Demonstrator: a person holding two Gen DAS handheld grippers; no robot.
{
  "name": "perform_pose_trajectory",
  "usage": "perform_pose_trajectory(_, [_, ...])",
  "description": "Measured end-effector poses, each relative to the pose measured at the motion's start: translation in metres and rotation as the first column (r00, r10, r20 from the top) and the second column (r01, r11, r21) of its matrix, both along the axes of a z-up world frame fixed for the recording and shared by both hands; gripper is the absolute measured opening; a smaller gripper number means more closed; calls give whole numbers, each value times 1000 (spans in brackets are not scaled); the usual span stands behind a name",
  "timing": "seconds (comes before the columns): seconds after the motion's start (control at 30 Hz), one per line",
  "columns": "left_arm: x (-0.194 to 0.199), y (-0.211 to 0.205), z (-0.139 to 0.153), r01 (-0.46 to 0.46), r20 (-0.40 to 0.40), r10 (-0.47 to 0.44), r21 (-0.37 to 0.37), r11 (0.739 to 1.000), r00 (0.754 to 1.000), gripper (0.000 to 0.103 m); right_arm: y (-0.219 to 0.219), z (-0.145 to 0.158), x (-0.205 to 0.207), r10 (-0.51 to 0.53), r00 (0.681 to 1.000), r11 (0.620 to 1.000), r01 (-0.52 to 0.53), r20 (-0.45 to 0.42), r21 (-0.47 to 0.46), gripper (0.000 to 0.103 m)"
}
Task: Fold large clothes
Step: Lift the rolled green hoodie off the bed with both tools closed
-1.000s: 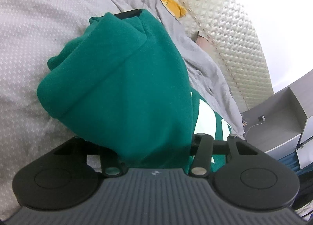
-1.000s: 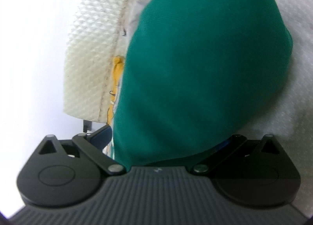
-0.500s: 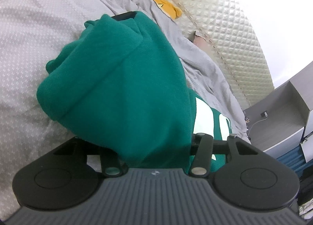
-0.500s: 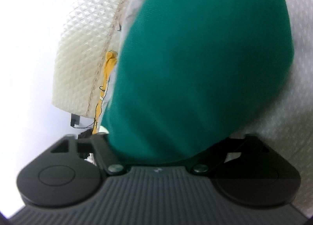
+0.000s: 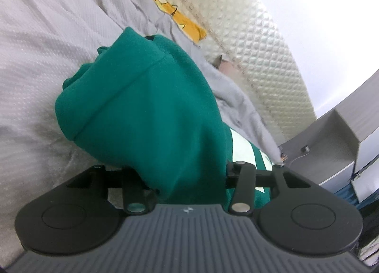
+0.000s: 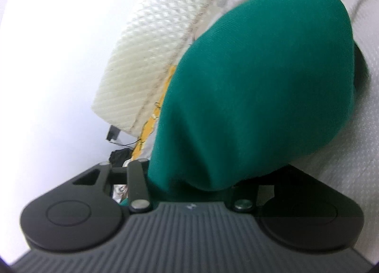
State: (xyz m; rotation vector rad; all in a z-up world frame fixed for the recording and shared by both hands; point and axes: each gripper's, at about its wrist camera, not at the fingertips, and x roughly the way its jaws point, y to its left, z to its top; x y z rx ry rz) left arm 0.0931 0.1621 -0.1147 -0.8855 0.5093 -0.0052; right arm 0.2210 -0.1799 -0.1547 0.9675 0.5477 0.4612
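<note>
In the left wrist view, a pale grey bedsheet [image 5: 47, 64] is seen across the left and far part of the scene, wrinkled and finely dotted. On it, at the middle, a green garment [image 5: 146, 111] is bunched into a thick roll, with a cuff or hem band folded at its left end. The near end of this roll is drawn down between the fingers of the left tongs [image 5: 189, 178], whose tips are hidden under the cloth. The left tongs are about half spread and closing slightly, and the cloth is pinched between them. A pale printed patch on the garment is seen just right of the roll. Farther right, a yellow cloth [image 5: 180, 16] is laid along the far edge of the bed against a quilted cream headboard [image 5: 260, 43], and a grey cabinet [image 5: 331, 140] is seen at the far right.

In the right wrist view, a white wall is seen at the left, then the same quilted headboard [image 6: 151, 54], with the yellow cloth [image 6: 151, 121] beside it. At the middle and right, the green garment [image 6: 260, 88] fills the space as a rounded bundle over the bedsheet [image 6: 350, 149]. Its near end is gathered between the fingers of the right tongs [image 6: 191, 190], which are closing about half spread; the fingertips are buried in cloth, and the fabric is gripped
</note>
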Motion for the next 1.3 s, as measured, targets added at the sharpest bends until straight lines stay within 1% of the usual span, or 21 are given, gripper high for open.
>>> perform_pose_trajectory(0.17, [-19,4,19,26,60,-26,-6,1000,998,52,-12,18,-22,20,998,1000,-20,62,6,51])
perform_pose_trajectory(0.33, [-27,-2,50,69,130,-68,-1,998,989,52,-28,45,-32,26,991,999,-28,135,15,51])
perform_pose_trajectory(0.43, [-23,-8,70,91,172,-89,-5,996,981,52,-39,68,-34,23,981,1000,-25,191,10,51])
perform_pose_trajectory(0.57, [2,-23,97,126,210,-121,-13,992,970,52,-60,98,-32,9,967,1000,-7,255,-8,51])
perform_pose_trajectory(0.7, [48,-48,129,170,247,-166,7,985,955,52,-92,124,-15,-25,952,1000,27,304,-3,51])
perform_pose_trajectory(0.8, [93,-75,148,210,267,-208,21,978,941,52,-122,136,0,-63,941,998,63,331,11,51])
perform_pose_trajectory(0.93, [155,-121,163,264,264,-257,9,964,930,53,-171,147,28,-124,924,992,129,361,10,51])
perform_pose_trajectory(1.03, [207,-154,163,298,261,-286,-6,955,922,53,-205,147,49,-165,914,985,174,370,10,51])
perform_pose_trajectory(1.17, [279,-202,152,342,257,-328,-11,940,909,53,-251,135,80,-230,903,971,239,363,20,51])
perform_pose_trajectory(1.23, [315,-225,140,368,256,-357,3,930,899,53,-272,123,93,-260,896,963,269,360,25,51])
perform_pose_trajectory(1.3, [344,-248,123,391,249,-382,15,920,890,53,-292,102,104,-293,890,954,299,350,38,51])
